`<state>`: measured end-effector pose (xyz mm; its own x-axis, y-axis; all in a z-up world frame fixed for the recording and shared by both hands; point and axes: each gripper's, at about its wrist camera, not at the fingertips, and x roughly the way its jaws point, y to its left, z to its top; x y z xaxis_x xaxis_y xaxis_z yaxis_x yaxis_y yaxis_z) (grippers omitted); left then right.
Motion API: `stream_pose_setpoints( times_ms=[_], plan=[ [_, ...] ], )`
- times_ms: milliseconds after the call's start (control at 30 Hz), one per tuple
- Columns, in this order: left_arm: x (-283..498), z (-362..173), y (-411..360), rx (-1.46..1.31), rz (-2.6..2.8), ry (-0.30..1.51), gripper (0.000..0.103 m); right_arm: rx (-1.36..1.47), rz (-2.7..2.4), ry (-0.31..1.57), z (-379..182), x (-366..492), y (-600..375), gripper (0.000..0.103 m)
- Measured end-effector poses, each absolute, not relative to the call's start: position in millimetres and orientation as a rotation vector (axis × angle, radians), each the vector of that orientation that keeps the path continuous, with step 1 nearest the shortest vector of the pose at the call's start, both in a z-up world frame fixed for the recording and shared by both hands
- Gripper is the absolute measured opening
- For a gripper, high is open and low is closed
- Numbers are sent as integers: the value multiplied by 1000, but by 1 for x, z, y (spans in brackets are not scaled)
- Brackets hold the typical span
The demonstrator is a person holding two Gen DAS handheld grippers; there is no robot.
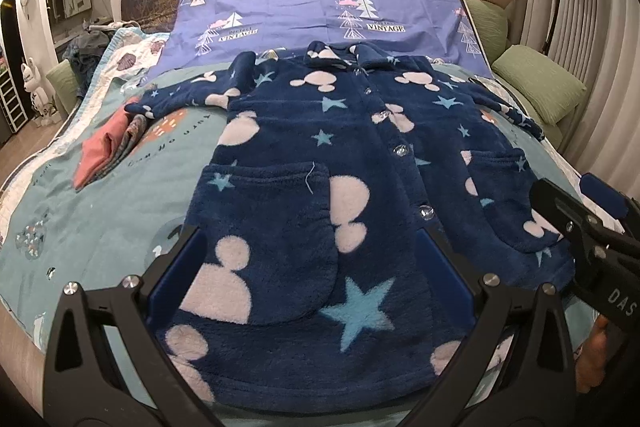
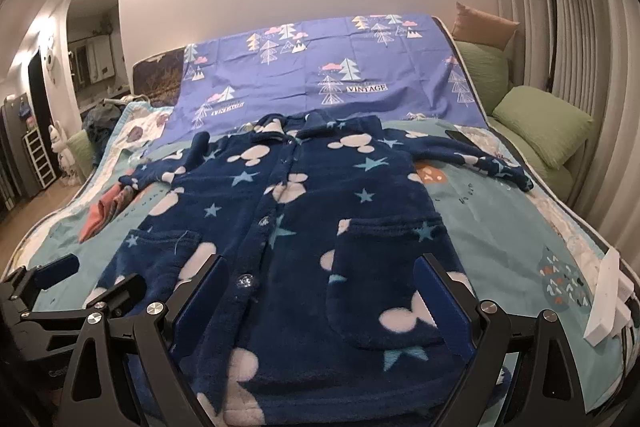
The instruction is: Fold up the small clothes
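A navy fleece robe (image 1: 304,155) with pale mouse-head shapes and blue stars lies flat and buttoned on the bed, collar at the far end, both sleeves spread outwards. My left gripper (image 1: 312,279) hovers open over its lower left part, with the left pocket showing between the wide-apart blue pads. In the right wrist view the robe (image 2: 288,211) fills the middle. My right gripper (image 2: 324,303) is open above the right pocket and grips nothing. Each gripper shows in the other's view: the right gripper (image 1: 580,197) at the robe's right edge, the left gripper (image 2: 92,277) at its left edge.
Folded pink and grey clothes (image 1: 104,155) lie left of the robe on the teal quilt (image 1: 100,227). A purple tree-print sheet (image 1: 320,3) covers the far end. Green cushions (image 2: 544,123) line the right side. A white power strip (image 2: 608,299) and a dark phone (image 2: 460,137) lie at the right.
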<state>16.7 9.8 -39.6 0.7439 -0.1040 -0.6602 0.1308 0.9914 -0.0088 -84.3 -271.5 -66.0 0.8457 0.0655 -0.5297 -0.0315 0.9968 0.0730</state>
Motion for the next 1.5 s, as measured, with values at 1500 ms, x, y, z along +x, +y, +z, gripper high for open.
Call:
stream_pose_setpoints(
  times_ms=[1500],
  plan=[
    [16, -52, 19, 50, -185, 716, 102, 81, 43, 672, -86, -72, -257, 95]
  ],
)
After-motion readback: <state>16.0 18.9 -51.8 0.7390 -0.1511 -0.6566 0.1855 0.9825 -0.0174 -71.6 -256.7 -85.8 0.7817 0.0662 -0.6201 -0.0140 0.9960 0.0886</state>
